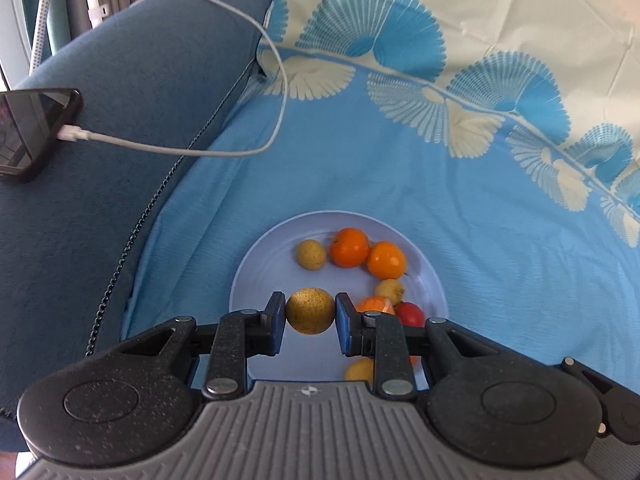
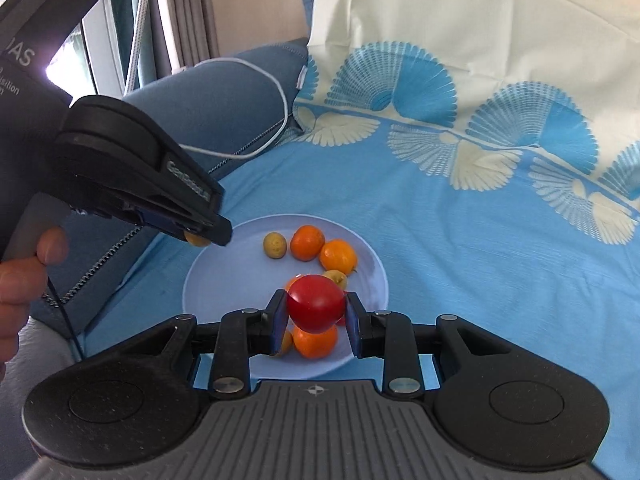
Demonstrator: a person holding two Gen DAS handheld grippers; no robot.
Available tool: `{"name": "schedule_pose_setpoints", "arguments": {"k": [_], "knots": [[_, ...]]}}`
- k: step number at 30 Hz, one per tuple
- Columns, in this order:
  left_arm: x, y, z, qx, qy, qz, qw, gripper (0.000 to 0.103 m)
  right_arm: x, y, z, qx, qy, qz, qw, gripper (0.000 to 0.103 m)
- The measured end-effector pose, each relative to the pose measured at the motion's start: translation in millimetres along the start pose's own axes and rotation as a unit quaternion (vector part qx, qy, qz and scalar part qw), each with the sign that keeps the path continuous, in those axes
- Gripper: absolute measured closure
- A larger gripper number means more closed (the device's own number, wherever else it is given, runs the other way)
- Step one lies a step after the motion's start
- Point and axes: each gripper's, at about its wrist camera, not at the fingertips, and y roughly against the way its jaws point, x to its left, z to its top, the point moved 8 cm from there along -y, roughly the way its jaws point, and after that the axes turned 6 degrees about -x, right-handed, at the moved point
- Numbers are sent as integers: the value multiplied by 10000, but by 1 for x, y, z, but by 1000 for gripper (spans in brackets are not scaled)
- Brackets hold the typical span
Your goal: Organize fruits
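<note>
A pale blue plate lies on the blue bedsheet and holds several fruits: two oranges, small yellow-brown fruits and a red fruit. My left gripper is shut on a speckled yellow-brown round fruit above the plate's near left side; it also shows in the right wrist view, above the plate's left rim. My right gripper is shut on a red round fruit above the plate's near part, over an orange.
A dark blue cushion lies to the left, with a black phone and a white charging cable on it. A cream pillow lies at the back. The patterned sheet spreads to the right.
</note>
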Motion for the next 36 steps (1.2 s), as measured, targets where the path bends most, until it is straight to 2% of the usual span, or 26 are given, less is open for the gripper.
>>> {"name": "schedule_pose_setpoints", "arguments": {"k": [11, 13, 15, 16, 17, 19, 20, 22, 28, 36], "knots": [[14, -47, 1, 239, -104, 236, 9994, 74, 7, -54, -5, 264, 258, 59, 9993, 71], [13, -48, 3, 159, -112, 184, 9996, 60, 8, -59, -5, 252, 347, 22, 9991, 71], [14, -43, 5, 50, -108, 196, 9997, 7, 10, -63, -5, 250, 449, 49, 9987, 70], [15, -38, 7, -84, -62, 220, 9997, 1, 10, -65, -5, 261, 466, 89, 9985, 59], [15, -32, 10, -239, -27, 211, 9995, 0, 11, -65, -4, 269, 469, 124, 9985, 51], [14, -23, 10, -267, -116, 166, 9994, 0, 10, -61, -2, 219, 454, 144, 9986, 32], [14, -19, 10, -230, -153, 185, 9994, 0, 10, -58, -1, 200, 461, 141, 9986, 29], [15, -9, 5, -223, -212, 236, 9992, 0, 8, -48, -1, 172, 480, 49, 9987, 16], [22, 31, -17, -214, -231, 276, 9991, 0, 4, -7, -11, 278, 255, -183, 9991, 5], [31, 84, -48, -274, -179, 380, 9987, 0, 8, 50, -21, 265, -217, -420, 9985, 2]]}}
